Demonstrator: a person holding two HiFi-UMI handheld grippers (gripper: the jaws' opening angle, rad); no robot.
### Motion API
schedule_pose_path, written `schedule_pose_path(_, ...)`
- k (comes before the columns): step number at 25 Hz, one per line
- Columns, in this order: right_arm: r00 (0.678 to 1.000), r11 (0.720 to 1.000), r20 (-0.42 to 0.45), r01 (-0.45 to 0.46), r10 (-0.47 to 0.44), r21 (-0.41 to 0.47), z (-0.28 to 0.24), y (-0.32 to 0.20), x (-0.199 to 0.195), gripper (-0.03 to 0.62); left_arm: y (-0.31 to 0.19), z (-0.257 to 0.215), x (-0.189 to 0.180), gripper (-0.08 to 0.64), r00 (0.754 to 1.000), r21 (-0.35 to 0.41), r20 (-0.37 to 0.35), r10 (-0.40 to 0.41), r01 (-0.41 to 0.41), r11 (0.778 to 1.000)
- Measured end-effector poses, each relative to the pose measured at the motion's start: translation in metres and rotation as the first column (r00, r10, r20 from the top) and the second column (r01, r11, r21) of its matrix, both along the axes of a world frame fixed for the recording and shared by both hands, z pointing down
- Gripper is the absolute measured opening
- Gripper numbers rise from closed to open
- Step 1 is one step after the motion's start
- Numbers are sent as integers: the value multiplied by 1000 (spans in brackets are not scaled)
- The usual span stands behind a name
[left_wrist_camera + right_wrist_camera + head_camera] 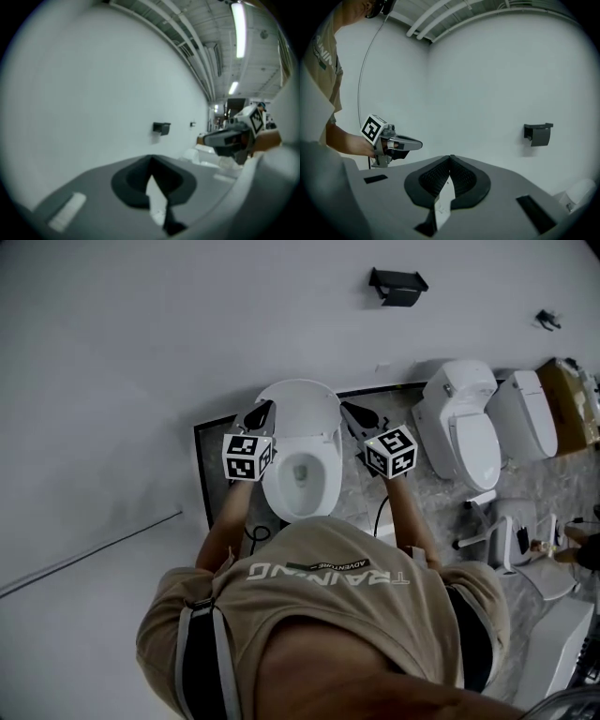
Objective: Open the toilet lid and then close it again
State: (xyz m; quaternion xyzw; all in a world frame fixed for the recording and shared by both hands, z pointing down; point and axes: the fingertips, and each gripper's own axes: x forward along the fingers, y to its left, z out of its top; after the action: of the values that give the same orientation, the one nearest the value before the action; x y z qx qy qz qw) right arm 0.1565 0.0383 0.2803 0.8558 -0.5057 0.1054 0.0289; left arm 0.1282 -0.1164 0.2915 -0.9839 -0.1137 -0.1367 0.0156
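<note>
In the head view, the white toilet's lid [298,405] stands raised against the wall, with the seat and open bowl [302,480] below it. My left gripper [265,412] is at the lid's left edge and my right gripper [349,410] is near its right edge. Both are shut with nothing between the jaws. From the left gripper view, the left gripper [151,159] points at the bare wall, and the right gripper [233,138] shows to the right. The right gripper view has the right gripper [450,158] facing the wall too, with the left gripper [396,143] at the left.
A black holder [397,285] is fixed to the white wall above the toilet. Two more white toilets [464,423] [525,413] stand to the right, with a cardboard box [572,395] beyond them. A black cable [255,535] lies on the marbled floor panel [211,474].
</note>
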Motion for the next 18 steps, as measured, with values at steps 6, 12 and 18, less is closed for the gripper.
schedule_pose_path(6, 988, 998, -155, -35, 25, -61, -33, -4, -1, 15, -11, -45, -4, 5, 994, 85, -75, -80, 87, 993)
schedule_pose_path(12, 986, 1000, -163, -15, 15, 5, -60, -25, -7, 15, -16, -60, -12, 5, 991, 88, -107, -85, 95, 992)
schedule_pose_path(18, 981, 997, -195, -6, 20, 73, -97, -31, -12, 15, -24, -98, -21, 5, 976, 88, -192, -106, 124, 988)
